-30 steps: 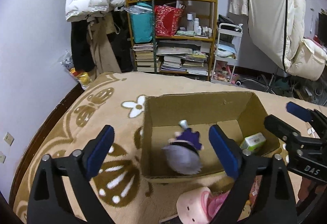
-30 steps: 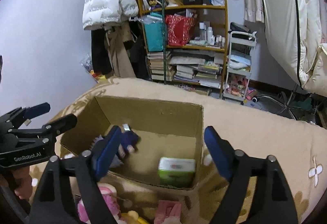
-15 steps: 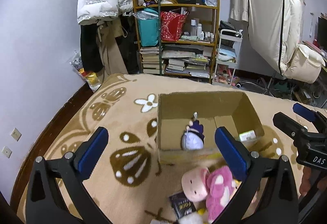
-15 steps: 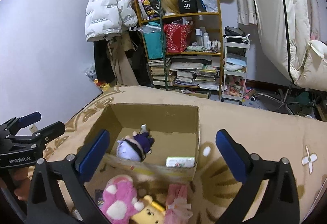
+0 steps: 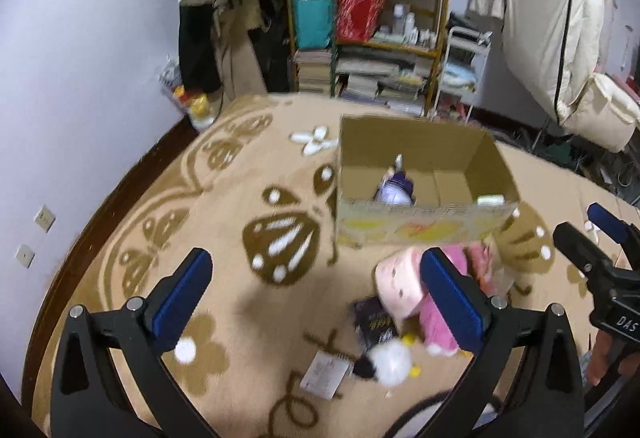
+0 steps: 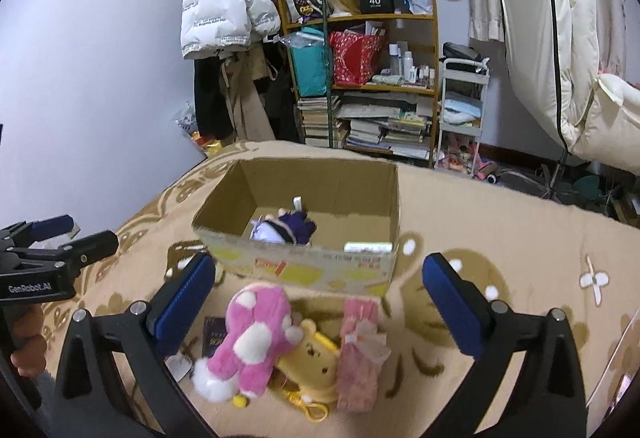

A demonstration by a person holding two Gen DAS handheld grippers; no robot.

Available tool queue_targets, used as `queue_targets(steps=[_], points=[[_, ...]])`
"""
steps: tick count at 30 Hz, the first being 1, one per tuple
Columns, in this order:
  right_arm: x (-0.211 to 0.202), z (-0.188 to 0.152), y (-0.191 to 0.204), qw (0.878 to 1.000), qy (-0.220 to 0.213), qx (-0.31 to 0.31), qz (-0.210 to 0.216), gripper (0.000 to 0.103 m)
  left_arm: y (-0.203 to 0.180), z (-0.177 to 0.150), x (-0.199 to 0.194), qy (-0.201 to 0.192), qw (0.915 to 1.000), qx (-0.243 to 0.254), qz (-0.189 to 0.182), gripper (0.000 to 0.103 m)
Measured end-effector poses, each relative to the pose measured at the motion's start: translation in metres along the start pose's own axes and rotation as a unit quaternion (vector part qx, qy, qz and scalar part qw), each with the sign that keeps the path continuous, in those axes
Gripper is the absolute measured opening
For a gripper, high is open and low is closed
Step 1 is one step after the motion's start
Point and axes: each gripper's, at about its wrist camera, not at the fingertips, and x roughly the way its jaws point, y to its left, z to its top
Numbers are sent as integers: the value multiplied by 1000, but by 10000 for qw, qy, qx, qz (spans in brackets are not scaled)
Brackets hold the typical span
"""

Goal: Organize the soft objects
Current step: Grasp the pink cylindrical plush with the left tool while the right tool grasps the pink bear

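Note:
An open cardboard box stands on the patterned blanket. Inside lie a purple-and-white plush doll and a green-white tissue pack. In front of the box lie a pink plush, a yellow plush and a pink fabric bundle. My left gripper is open and empty, above the blanket left of the pile. My right gripper is open and empty above the pile.
A dark small packet and a white card lie near the plush toys. A cluttered shelf, a white trolley and hanging coats stand beyond the bed. The blanket spreads right of the box.
Both grippers have drawn back and up from the box. The purple doll, dropped a second ago, now lies in the box. The pile of plush toys has come into view.

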Motion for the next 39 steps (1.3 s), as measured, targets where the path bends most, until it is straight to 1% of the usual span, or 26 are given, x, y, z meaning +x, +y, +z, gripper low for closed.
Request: queue_targets(steps=[2, 6, 8, 10, 14, 16, 20, 25, 31, 39], points=[[0, -4, 4, 9999, 57, 31, 78, 103, 3, -6, 3, 174, 9998, -68, -41, 103], [2, -12, 11, 9996, 177, 103, 174, 103, 7, -17, 11, 373, 9991, -167, -105, 103], [5, -17, 13, 9994, 237, 124, 227, 103, 8, -22, 19, 464, 9984, -241, -195, 103], [9, -21, 17, 9993, 294, 94, 225, 103, 8, -24, 26, 550, 9975, -355, -282, 103], [20, -31, 23, 9989, 427, -22, 166, 103, 8, -28, 42, 687, 9964, -419, -248, 103], [27, -35, 26, 9986, 507, -87, 142, 103, 11, -30, 51, 830, 9946, -544, -320, 103], [41, -42, 31, 9973, 683, -264, 90, 103, 14, -33, 63, 990, 9923, -682, -309, 103], [57, -53, 41, 9943, 896, -565, 78, 103, 22, -35, 83, 1227, 9858, -1034, -502, 103], [75, -62, 54, 9903, 1077, -871, 80, 103, 18, -37, 103, 1432, 9825, -1067, -535, 103], [97, -70, 60, 9863, 1310, -991, 117, 103, 10, -43, 133, 1736, 9771, -1099, -556, 103]])
